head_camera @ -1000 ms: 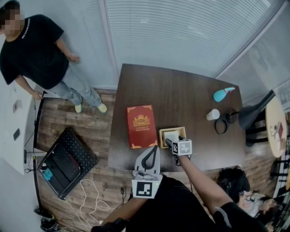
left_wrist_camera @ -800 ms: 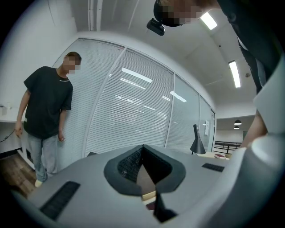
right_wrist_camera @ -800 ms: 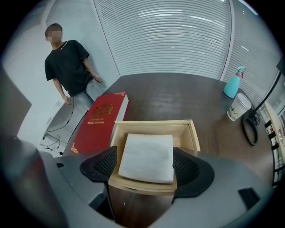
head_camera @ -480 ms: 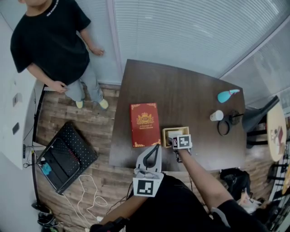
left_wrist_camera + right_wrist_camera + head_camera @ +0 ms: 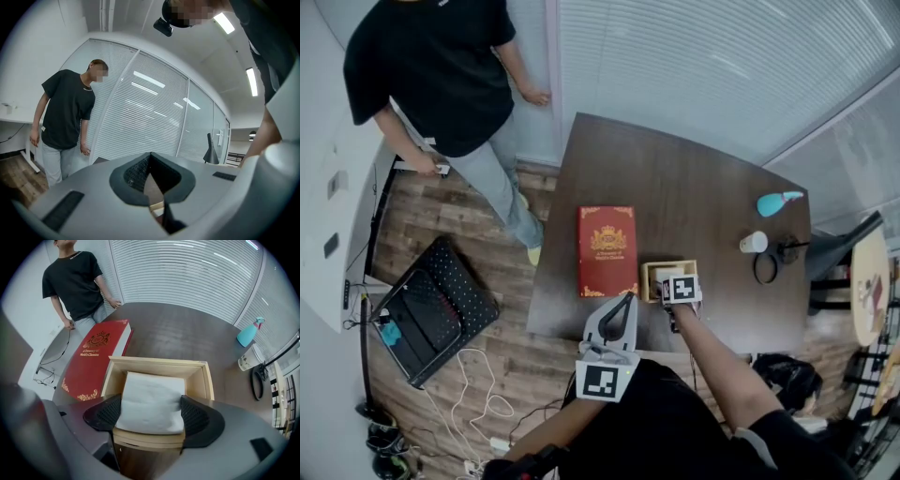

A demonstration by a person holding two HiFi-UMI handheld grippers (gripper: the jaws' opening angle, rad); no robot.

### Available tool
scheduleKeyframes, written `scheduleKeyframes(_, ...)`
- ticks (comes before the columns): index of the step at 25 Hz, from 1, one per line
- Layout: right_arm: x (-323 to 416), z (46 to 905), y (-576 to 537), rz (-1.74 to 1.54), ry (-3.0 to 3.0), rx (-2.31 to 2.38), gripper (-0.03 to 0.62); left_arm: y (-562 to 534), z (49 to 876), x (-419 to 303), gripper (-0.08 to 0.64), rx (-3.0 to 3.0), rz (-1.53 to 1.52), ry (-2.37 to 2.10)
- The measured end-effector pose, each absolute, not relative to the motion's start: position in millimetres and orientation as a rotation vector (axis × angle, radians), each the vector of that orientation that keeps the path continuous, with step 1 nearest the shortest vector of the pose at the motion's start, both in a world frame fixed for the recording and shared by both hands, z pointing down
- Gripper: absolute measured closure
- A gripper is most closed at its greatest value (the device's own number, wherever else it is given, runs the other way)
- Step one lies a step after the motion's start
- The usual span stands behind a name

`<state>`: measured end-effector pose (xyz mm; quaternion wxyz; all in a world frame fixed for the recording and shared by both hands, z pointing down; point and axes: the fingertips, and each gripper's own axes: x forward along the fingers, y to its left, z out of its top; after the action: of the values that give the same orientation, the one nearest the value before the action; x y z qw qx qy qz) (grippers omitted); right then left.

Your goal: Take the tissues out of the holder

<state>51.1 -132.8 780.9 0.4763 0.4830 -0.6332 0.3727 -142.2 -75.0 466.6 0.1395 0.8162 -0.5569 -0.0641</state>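
Near the front edge of the tabletop (image 5: 694,178), the tissues (image 5: 152,397) in the holder (image 5: 159,363) were straddled, ungripped, by the right gripper (image 5: 151,415), its jaws just opened wide; closing on them and lifting was judged next, the left gripper (image 5: 149,169) shut, empty.

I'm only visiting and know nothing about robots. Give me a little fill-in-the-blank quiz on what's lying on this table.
1. The tissues lie inside a holder made of ____.
2. The closed book beside the holder has a ____ cover.
3. The paper cup near the teal spray bottle is ____ in colour.
Missing words: wood, red, white.
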Motion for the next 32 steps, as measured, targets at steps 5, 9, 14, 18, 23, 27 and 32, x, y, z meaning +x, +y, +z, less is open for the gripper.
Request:
scheduleKeyframes(5,51.5,771.3,-131.7,0.895,-1.602,1.17,0.225,-71.2,468.0,-144.1,0.561,2.351,-0.192,-1.601)
scheduleKeyframes(9,46.7,764.9,-131.2,0.875,-1.654,1.159,0.267,-67.0,465.3,-138.5,0.561,2.368,-0.223,-1.571)
scheduleKeyframes(14,54.0,764.6,-132.4,0.89,-1.658,1.172,0.275,-60.8,467.1,-132.4,0.561,2.381,-0.224,-1.56)
scheduleKeyframes(18,57.6,772.4,-134.9,0.993,-1.623,1.17,0.18,-59.3,471.7,-133.4,0.561,2.348,-0.226,-1.54)
scheduleKeyframes(23,62.0,781.8,-129.9,1.003,-1.549,1.12,0.149,-63.6,471.8,-133.9,0.561,2.342,-0.25,-1.533)
scheduleKeyframes(27,59.7,791.5,-129.2,1.045,-1.508,1.096,0.149,-66.1,471.1,-133.0,0.561,2.345,-0.25,-1.525)
scheduleKeyframes(32,59.4,802.1,-123.2,0.973,-1.465,0.977,0.149,-65.3,473.4,-138.1,0.561,2.327,-0.268,-1.524)
